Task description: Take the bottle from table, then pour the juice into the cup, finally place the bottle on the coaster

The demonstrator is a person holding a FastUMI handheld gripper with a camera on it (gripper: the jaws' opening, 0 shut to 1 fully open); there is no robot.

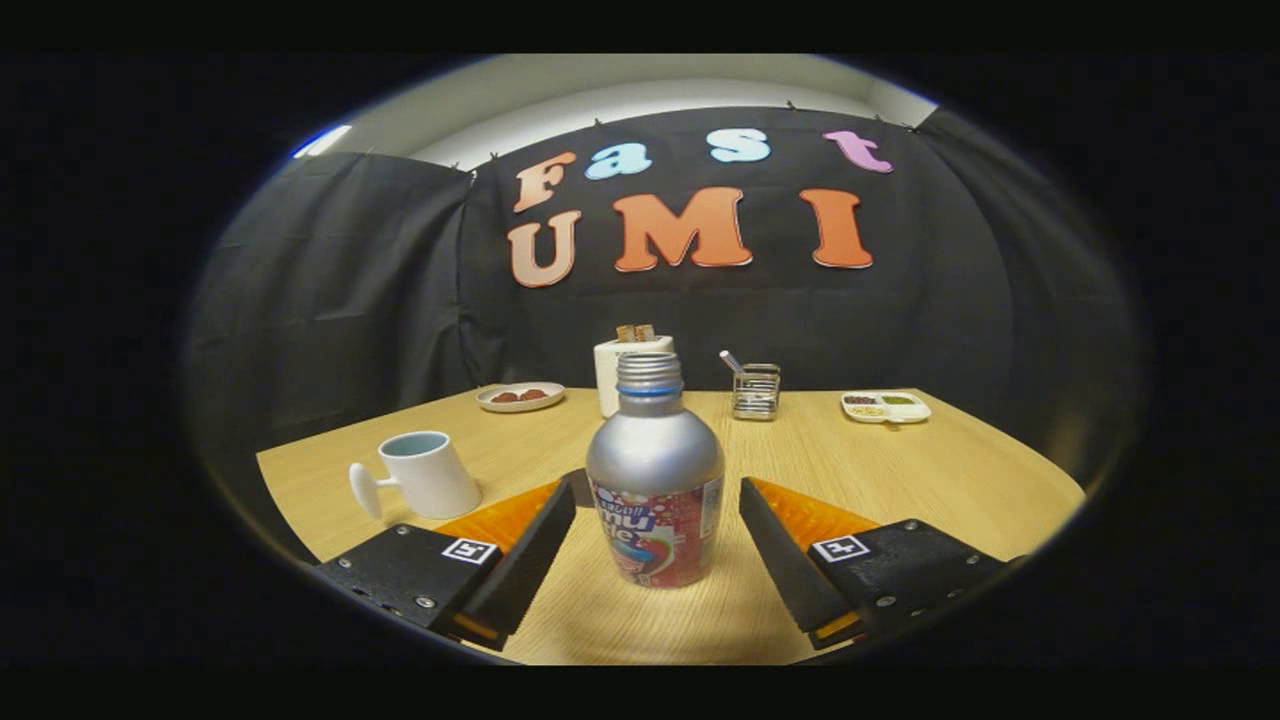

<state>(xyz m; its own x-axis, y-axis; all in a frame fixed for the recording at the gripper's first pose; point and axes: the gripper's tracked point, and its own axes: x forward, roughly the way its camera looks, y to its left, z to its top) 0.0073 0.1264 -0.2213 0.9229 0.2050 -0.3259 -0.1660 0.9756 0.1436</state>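
A silver metal bottle [655, 470] with an uncapped threaded neck, a blue ring and a colourful label stands upright on the wooden table [900, 470]. It is between the two fingers of my gripper [660, 490], which is open. There is a gap on each side of the bottle and neither finger touches it. A white cup [428, 475] with a pale blue inside stands to the left, just beyond the left finger, its handle pointing left.
Along the table's far edge, against the black cloth wall, are a small plate with reddish pieces [520, 397], a white box [620, 375] right behind the bottle, a wire holder [756, 390] and a divided dish [886, 406].
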